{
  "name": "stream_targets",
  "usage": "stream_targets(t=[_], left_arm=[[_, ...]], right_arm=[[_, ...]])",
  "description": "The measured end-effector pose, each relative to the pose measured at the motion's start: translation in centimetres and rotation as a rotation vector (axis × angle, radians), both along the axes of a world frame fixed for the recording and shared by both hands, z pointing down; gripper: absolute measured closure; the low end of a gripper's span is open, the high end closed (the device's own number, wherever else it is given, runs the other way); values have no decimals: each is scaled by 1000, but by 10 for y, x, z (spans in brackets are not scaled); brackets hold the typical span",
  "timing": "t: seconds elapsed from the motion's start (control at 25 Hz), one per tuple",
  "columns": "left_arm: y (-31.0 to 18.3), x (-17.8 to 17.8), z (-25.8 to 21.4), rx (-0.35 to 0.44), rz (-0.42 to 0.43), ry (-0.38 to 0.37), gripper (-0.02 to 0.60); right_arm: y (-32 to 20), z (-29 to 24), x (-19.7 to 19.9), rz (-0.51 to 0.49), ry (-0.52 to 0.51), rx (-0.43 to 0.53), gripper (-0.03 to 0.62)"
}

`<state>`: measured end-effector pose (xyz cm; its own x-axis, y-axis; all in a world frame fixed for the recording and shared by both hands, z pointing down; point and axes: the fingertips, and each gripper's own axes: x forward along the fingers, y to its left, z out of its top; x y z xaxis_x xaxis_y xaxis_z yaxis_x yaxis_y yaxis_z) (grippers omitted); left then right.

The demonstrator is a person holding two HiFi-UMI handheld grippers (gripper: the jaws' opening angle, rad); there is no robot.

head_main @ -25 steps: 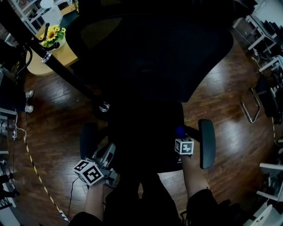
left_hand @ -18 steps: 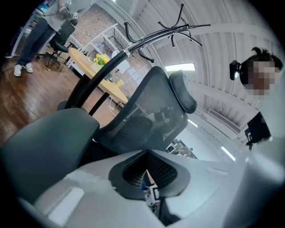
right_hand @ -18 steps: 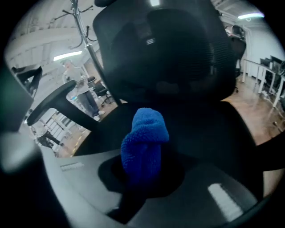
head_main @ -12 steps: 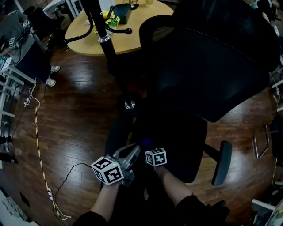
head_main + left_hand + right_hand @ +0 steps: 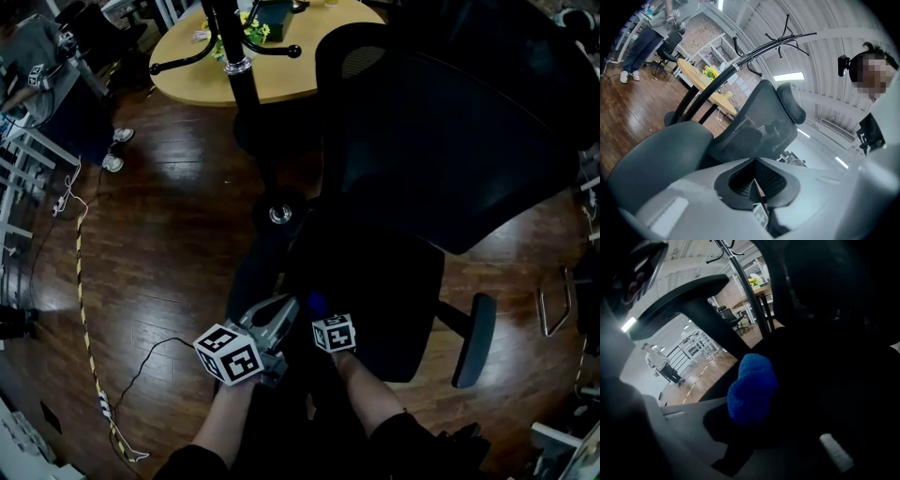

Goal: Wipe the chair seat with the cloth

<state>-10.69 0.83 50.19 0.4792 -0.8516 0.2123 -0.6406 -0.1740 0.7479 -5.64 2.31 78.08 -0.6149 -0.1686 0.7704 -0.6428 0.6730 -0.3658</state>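
Observation:
The black office chair fills the head view, its seat (image 5: 384, 281) dark below the mesh backrest (image 5: 441, 141). A blue cloth (image 5: 314, 302) sits at the seat's front left edge with my right gripper (image 5: 321, 314) shut on it. The right gripper view shows the cloth (image 5: 752, 387) bunched between the jaws against the dark seat (image 5: 829, 380), with the left armrest (image 5: 684, 291) above. My left gripper (image 5: 279, 312) hovers beside the left armrest (image 5: 251, 274), jaws together and holding nothing. In its own view the left gripper (image 5: 757, 161) points up past the armrest (image 5: 656, 154) at the backrest (image 5: 754, 126).
A coat stand's pole (image 5: 239, 66) rises left of the chair, its base (image 5: 279, 216) close to the seat. Behind it is a round wooden table (image 5: 281, 70) with yellow flowers (image 5: 251, 33). A cable (image 5: 141, 375) and striped tape (image 5: 84, 328) lie on the wood floor. The right armrest (image 5: 480, 339) juts out.
My right gripper has carried the cloth from the seat's right side to its front left edge, close to the left gripper. The head view has swung, too. Little moved in the last half second.

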Motion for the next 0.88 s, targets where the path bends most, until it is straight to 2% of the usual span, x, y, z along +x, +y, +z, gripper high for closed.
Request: stream_targets(t=[0.2, 0.4, 0.48, 0.6, 0.88], left_arm=[[-7, -3, 1, -6, 14, -12, 578], [-10, -1, 11, -40, 48, -39, 578], [-13, 1, 19, -52, 69, -46, 578], [-19, 10, 21, -63, 90, -50, 578], [-22, 25, 16, -57, 114, -54, 578]], right_arm=[[-14, -3, 101, 195, 70, -18, 562], [-22, 9, 247, 413, 210, 0, 562], [-23, 1, 291, 472, 239, 21, 562], [-25, -9, 316, 516, 232, 31, 562], [-22, -6, 323, 566, 249, 22, 562]])
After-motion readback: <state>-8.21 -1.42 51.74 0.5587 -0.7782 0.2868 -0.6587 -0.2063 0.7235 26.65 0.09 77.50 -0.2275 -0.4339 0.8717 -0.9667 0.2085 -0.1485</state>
